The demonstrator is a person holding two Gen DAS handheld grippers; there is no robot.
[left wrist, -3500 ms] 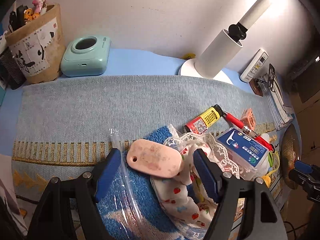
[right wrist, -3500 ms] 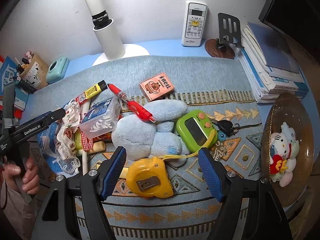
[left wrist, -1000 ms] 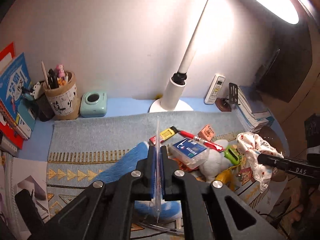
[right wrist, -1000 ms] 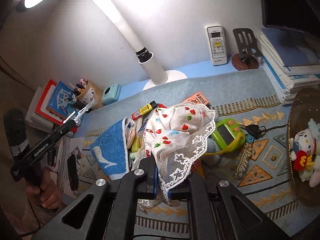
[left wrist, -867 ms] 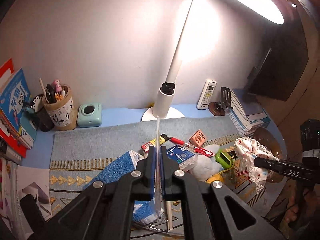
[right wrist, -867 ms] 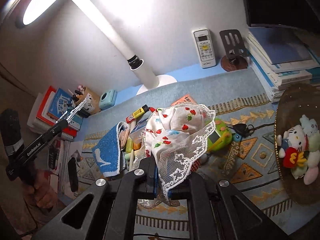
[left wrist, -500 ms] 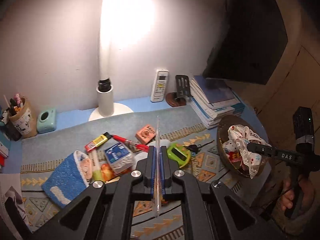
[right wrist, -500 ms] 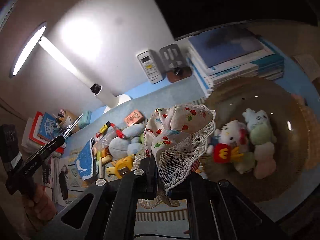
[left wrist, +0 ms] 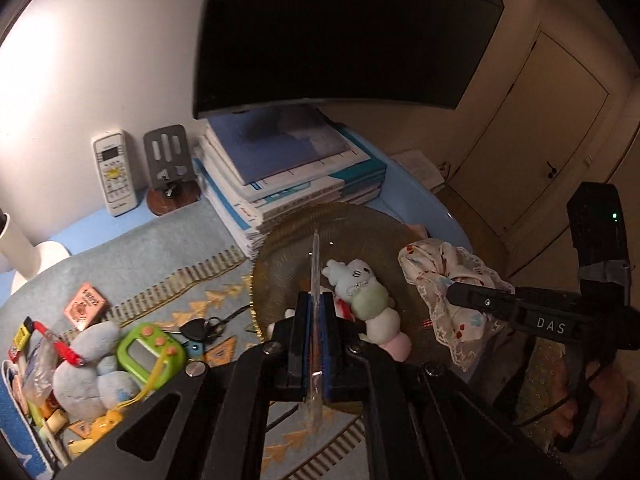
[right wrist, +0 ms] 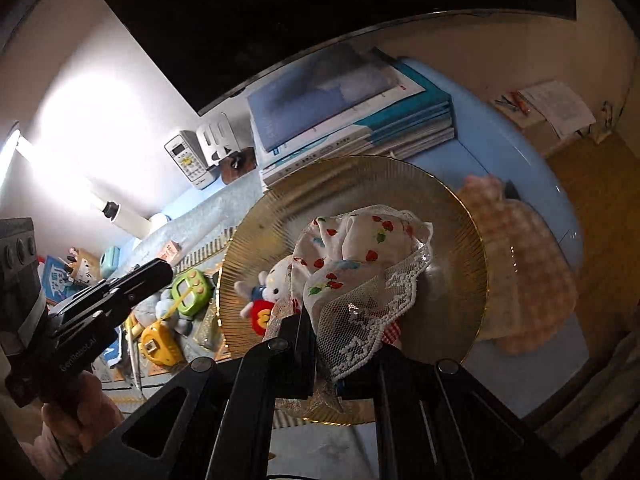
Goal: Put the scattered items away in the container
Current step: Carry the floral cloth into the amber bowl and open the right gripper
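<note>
In the left wrist view my left gripper (left wrist: 316,304) is shut on a thin clear plastic piece (left wrist: 315,256) that stands on edge between the pads. It hovers over the amber glass bowl (left wrist: 280,248), which holds plush toys (left wrist: 360,292). My right gripper (right wrist: 320,332) is shut on a white strawberry-print lace cloth (right wrist: 360,264), hanging above the same bowl (right wrist: 472,232) and hiding part of a white plush (right wrist: 268,292). From the left wrist, the right gripper (left wrist: 460,296) and the cloth (left wrist: 440,280) sit at the bowl's right rim.
Scattered on the patterned mat left of the bowl lie a green handheld game (left wrist: 150,354), a blue plush (left wrist: 86,364), keys (left wrist: 200,328), an orange box (left wrist: 85,308) and a yellow tape measure (right wrist: 154,344). Stacked books (left wrist: 288,168) stand behind the bowl. A pink checked cloth (right wrist: 528,264) lies on its right.
Both grippers have swung right, from above the pile of items to above the bowl. The right one carried the lace cloth along, the left one the clear plastic piece.
</note>
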